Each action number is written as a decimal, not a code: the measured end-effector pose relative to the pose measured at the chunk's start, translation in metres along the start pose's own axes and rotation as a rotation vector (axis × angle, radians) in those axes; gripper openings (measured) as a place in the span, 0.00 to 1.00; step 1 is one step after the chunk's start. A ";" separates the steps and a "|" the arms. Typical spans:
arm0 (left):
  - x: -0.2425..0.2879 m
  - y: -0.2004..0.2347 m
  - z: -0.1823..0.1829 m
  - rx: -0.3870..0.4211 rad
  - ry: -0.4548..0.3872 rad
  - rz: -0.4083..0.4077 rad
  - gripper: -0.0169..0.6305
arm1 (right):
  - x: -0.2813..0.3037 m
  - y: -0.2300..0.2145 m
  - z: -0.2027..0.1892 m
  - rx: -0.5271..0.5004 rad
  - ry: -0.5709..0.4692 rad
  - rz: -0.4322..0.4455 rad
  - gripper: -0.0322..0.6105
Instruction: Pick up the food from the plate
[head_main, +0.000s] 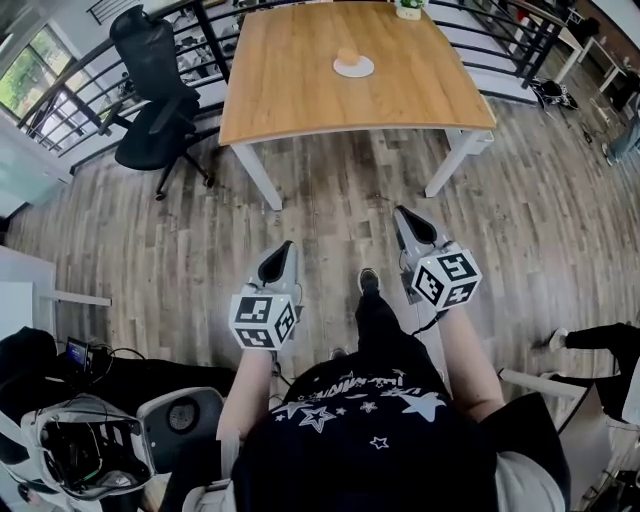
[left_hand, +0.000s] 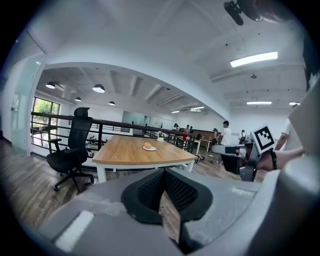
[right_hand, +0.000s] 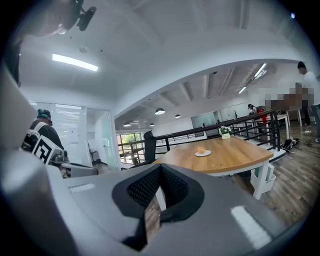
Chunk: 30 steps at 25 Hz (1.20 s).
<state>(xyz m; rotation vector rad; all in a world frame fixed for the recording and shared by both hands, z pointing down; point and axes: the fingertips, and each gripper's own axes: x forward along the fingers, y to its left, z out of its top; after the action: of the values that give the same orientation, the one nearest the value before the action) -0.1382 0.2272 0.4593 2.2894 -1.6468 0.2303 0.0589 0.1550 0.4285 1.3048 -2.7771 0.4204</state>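
Left gripper (head_main: 283, 258) and right gripper (head_main: 410, 222) both pressed together, empty, above the wood floor (head_main: 330, 180). Ahead: one table (head_main: 300, 100), one plate (head_main: 353, 67), one food piece (head_main: 348, 56).

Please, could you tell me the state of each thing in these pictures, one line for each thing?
food: lying on the plate, untouched
plate: flat on the table, holding the food
left hand-held gripper: shut, empty, over the floor short of the table
right hand-held gripper: shut, empty, over the floor short of the table
office chair: unoccupied, beside the table
potted plant: upright at the table's far edge
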 end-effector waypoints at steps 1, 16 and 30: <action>0.009 0.001 0.000 0.001 0.002 0.005 0.03 | 0.006 -0.009 0.000 0.008 -0.006 0.001 0.05; 0.166 0.008 0.032 0.026 0.045 0.037 0.03 | 0.106 -0.153 0.020 0.067 0.006 0.007 0.05; 0.273 0.035 0.088 0.072 0.052 0.098 0.03 | 0.213 -0.231 0.053 0.096 0.064 0.089 0.21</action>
<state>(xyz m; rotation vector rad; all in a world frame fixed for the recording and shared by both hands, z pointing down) -0.0862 -0.0567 0.4659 2.2365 -1.7534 0.3742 0.1014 -0.1591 0.4626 1.1655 -2.8015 0.5964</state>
